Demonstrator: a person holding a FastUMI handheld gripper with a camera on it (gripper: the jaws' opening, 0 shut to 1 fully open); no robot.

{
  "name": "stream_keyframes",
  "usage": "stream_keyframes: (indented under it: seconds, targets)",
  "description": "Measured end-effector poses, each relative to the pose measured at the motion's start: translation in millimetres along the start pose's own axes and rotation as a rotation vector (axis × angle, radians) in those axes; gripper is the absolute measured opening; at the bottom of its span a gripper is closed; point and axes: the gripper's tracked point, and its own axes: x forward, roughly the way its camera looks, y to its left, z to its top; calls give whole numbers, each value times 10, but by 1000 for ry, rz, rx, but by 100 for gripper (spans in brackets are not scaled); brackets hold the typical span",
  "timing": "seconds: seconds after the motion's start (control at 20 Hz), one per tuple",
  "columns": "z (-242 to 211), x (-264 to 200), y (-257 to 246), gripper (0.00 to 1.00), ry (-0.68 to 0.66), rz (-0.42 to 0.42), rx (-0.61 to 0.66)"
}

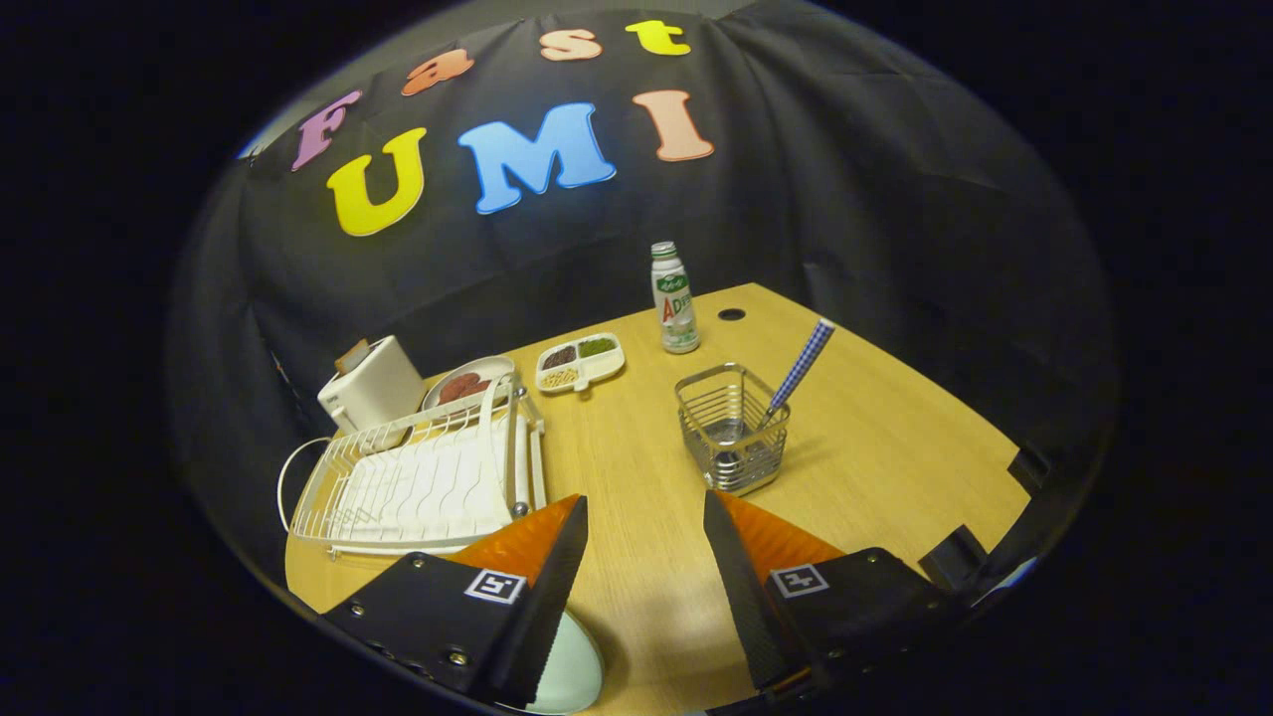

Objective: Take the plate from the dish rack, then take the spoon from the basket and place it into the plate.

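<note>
On a pale wooden table [895,447] walled by black cloth, the gripper [644,517] hovers tilted downward with fingers spread and empty, the plate [572,671] lying under its left finger, the spoon [796,373] standing in the wire basket [731,428] just ahead, the dish rack [418,477] beside.

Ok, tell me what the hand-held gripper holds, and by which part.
Nothing. The hand-held gripper is open over bare table; the pale plate lies under its left finger, ungripped.
</note>
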Motion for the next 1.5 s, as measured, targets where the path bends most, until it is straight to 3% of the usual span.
stream_keyframes:
  seconds: [0.3, 0.75, 0.95, 1.0, 1.05, 1.3, 1.4, 1.5]
  targets:
    - [432, 246, -428, 74, -68, -124, 67]
    - [618, 618, -925, 75, -63, -265, 159]
    - [625, 770, -1023, 75, -50, -289, 198]
    - [622, 808, -1032, 65, -44, -291, 203]
    - [593, 864, -1050, 63, -34, -295, 201]
    - [586, 990, -1106, 67, -11, -310, 200]
    - [539, 1058, -1079, 33, 5, -307, 199]
    - [587, 1022, -1043, 31, 8, -290, 200]
